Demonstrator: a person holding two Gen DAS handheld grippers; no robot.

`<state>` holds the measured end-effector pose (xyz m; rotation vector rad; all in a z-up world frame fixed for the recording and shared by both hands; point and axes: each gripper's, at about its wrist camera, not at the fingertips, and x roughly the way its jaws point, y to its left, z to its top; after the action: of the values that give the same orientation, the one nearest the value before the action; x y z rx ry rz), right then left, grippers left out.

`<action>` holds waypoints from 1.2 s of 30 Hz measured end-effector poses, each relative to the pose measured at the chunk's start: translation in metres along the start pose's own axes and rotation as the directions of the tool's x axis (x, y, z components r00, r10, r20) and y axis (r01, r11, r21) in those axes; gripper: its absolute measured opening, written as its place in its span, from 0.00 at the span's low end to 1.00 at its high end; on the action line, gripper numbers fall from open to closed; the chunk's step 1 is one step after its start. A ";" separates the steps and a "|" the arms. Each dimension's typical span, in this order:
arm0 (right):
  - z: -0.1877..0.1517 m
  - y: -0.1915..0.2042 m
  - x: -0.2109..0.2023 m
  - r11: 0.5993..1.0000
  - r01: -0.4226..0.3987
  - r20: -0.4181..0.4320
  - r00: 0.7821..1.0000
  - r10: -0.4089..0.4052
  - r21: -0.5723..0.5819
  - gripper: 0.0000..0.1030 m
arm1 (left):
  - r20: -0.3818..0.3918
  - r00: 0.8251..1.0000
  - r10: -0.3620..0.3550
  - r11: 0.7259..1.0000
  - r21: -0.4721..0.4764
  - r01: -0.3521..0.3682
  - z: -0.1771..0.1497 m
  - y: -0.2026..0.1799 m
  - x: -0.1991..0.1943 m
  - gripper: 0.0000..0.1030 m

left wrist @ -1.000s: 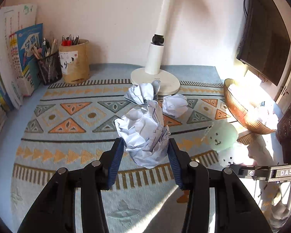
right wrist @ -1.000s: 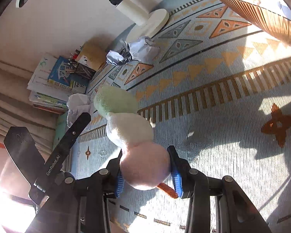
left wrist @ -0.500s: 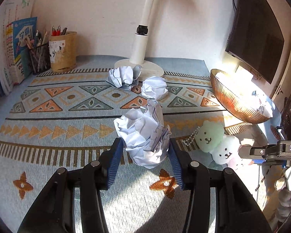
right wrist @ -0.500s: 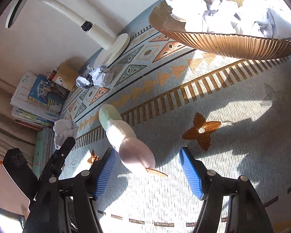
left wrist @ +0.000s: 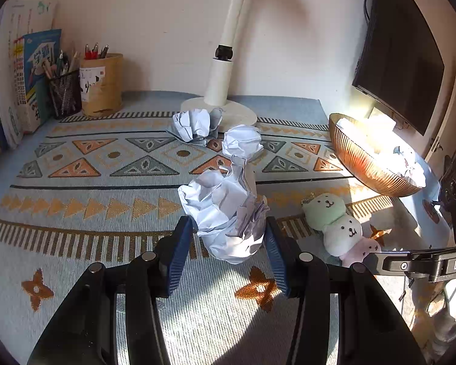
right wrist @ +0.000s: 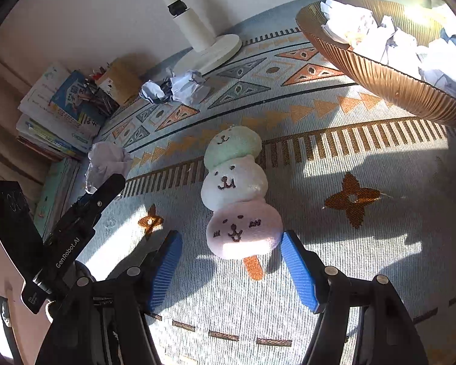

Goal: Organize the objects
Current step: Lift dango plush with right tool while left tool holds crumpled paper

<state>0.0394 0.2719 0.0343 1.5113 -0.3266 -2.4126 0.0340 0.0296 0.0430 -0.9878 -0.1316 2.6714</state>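
My left gripper (left wrist: 228, 252) is shut on a large crumpled paper ball (left wrist: 225, 213), held above the patterned mat (left wrist: 106, 213). The same ball shows in the right wrist view (right wrist: 108, 164). My right gripper (right wrist: 232, 266) is open, its blue pads either side of the pink end of a three-ball plush toy (right wrist: 235, 194) that lies on the mat. The plush also shows in the left wrist view (left wrist: 334, 222). Two more paper balls (left wrist: 194, 124) (left wrist: 243, 143) lie by the lamp base. A copper bowl (left wrist: 367, 164) holds several crumpled papers; it also shows in the right wrist view (right wrist: 389, 79).
A white lamp (left wrist: 222, 91) stands at the back centre. Two pen holders (left wrist: 100, 85) and a stack of books (left wrist: 21, 70) stand at the back left. A dark monitor (left wrist: 401, 60) hangs at the right, above the bowl.
My right gripper has opened and let the plush toy down onto the mat. My left gripper, still holding the paper ball, has drawn back from the lamp.
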 end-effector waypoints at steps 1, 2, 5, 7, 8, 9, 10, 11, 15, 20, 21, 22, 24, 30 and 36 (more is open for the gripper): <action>-0.001 0.002 -0.004 0.999 0.040 0.015 0.999 -0.039 -0.024 0.64 | 0.000 1.000 0.001 1.000 0.005 -0.001 0.000 -0.001 0.000 0.44; -0.002 0.003 -0.007 0.996 0.070 0.036 0.997 -0.068 -0.048 0.64 | 0.001 1.000 0.003 1.000 0.009 -0.003 -0.001 -0.001 0.000 0.44; 0.002 0.013 -0.006 0.987 0.111 0.084 0.991 -0.102 -0.114 0.66 | 0.005 1.000 -0.003 1.000 0.019 0.003 -0.001 -0.003 0.000 0.44; 0.007 0.021 0.004 0.981 0.137 0.118 0.986 -0.121 -0.139 0.68 | 0.004 1.000 -0.003 1.000 0.017 0.003 -0.001 -0.002 0.000 0.44; 0.009 0.026 0.011 0.974 0.161 0.138 0.981 -0.140 -0.157 0.70 | 0.004 1.000 -0.003 1.000 0.013 0.003 -0.001 -0.002 0.000 0.44; 0.011 0.029 0.018 0.965 0.196 0.155 0.973 -0.170 -0.175 0.70 | 0.004 1.000 -0.004 1.000 0.009 0.004 -0.001 -0.001 0.000 0.44; 0.012 0.033 0.025 0.954 0.231 0.164 0.966 -0.201 -0.189 0.70 | 0.005 1.000 -0.005 1.000 0.007 0.005 -0.001 -0.001 0.000 0.44; 0.013 0.036 0.031 0.946 0.253 0.169 0.961 -0.220 -0.205 0.70 | 0.005 1.000 -0.005 1.000 0.004 0.005 -0.001 -0.001 0.000 0.44; 0.011 0.039 0.039 0.939 0.265 0.187 0.956 -0.226 -0.218 0.48 | 0.003 1.000 -0.006 1.000 0.006 0.006 -0.001 -0.002 0.001 0.44; 0.022 0.036 0.021 0.955 0.226 0.262 0.950 -0.171 -0.194 0.47 | 0.001 1.000 -0.012 1.000 0.011 0.012 -0.001 -0.002 0.001 0.44; 0.025 0.035 0.021 0.953 0.233 0.260 0.949 -0.179 -0.195 0.47 | 0.000 1.000 -0.012 1.000 0.012 0.012 -0.001 -0.001 0.001 0.44; 0.026 0.032 0.023 0.954 0.230 0.254 0.951 -0.178 -0.191 0.47 | -0.001 1.000 -0.012 1.000 0.012 0.012 -0.001 -0.001 0.002 0.44; 0.026 0.024 0.028 0.967 0.188 0.231 0.962 -0.146 -0.171 0.47 | -0.004 1.000 -0.008 1.000 0.013 0.008 -0.002 -0.002 0.003 0.44; 0.025 0.017 0.037 0.978 0.155 0.194 0.973 -0.127 -0.139 0.48 | -0.014 1.000 0.005 1.000 0.019 -0.005 -0.001 -0.003 0.004 0.44; 0.023 0.022 0.038 0.969 0.179 0.201 0.969 -0.143 -0.171 0.48 | -0.028 0.999 0.017 0.999 0.032 -0.016 -0.002 -0.005 0.007 0.45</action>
<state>0.0059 0.2388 0.0198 1.2770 -0.0091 -2.6348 0.0314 0.0360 0.0383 -1.0213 -0.0752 2.6648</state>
